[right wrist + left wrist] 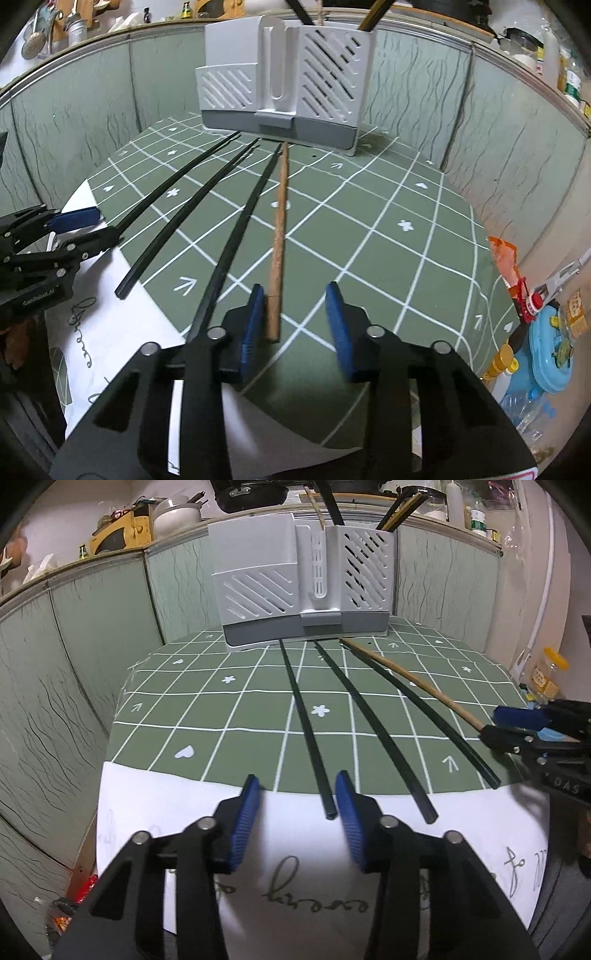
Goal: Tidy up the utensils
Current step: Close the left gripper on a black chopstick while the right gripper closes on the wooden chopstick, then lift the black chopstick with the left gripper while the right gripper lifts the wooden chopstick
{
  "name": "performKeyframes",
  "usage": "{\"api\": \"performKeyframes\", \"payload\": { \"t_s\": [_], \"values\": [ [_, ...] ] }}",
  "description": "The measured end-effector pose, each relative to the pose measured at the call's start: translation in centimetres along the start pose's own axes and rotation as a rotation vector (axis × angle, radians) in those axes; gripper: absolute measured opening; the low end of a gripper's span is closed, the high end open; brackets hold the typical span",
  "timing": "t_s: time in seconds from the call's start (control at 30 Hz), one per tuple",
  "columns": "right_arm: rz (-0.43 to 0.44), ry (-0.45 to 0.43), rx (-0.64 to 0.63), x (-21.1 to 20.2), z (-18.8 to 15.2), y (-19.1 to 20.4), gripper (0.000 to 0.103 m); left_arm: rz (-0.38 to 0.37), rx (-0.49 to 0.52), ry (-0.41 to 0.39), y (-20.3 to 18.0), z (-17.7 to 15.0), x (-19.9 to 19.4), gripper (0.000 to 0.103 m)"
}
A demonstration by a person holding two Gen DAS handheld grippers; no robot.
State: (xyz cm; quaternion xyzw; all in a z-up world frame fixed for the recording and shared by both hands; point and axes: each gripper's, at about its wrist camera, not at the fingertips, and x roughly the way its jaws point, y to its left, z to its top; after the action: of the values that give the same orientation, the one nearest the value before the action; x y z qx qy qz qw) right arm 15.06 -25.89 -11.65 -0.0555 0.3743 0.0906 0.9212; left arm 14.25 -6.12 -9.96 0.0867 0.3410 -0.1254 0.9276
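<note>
Nearest, the left gripper (299,797) has its jaws narrowed around the near end of the leftmost black chopstick (304,716), which lies close to the right pad; contact is not clear. To its right, the right gripper (295,314) is likewise narrowed around the wooden chopstick (279,236), whose near end sits against the left pad while the right pad stands apart. 2 more black chopsticks (364,716) lie between them on the green checked tablecloth (207,709). All 4 point toward the far grey utensil holder (303,579), probably laid out for easy end pickup.
</note>
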Motion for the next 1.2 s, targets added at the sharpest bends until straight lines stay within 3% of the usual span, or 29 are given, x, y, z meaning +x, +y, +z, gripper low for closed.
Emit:
{"api": "performKeyframes", "payload": {
  "t_s": [0.13, 0.27, 0.37, 0.57, 1.2],
  "values": [
    [0.011, 0.007, 0.012, 0.1, 0.0, 0.1, 0.025, -0.028, -0.024, 0.013, 0.0, 0.1, 0.1, 0.031],
    [0.006, 0.010, 0.016, 0.0, -0.1, 0.3, 0.021, -0.032, -0.024, 0.024, -0.3, 0.2, 0.2, 0.014],
    [0.006, 0.010, 0.029, 0.0, -0.2, 0.2, 0.016, -0.023, -0.031, 0.030, -0.3, 0.3, 0.3, 0.009],
    [0.012, 0.009, 0.062, -0.1, -0.3, -0.3, 0.007, -0.021, -0.034, 0.038, -0.3, 0.4, 0.4, 0.008],
    [0.034, -0.022, 0.094, -1.9, 0.3, -0.8, 0.006, -0.038, -0.048, 0.008, 0.6, 1.3, -1.4, 0.008]
  ]
}}
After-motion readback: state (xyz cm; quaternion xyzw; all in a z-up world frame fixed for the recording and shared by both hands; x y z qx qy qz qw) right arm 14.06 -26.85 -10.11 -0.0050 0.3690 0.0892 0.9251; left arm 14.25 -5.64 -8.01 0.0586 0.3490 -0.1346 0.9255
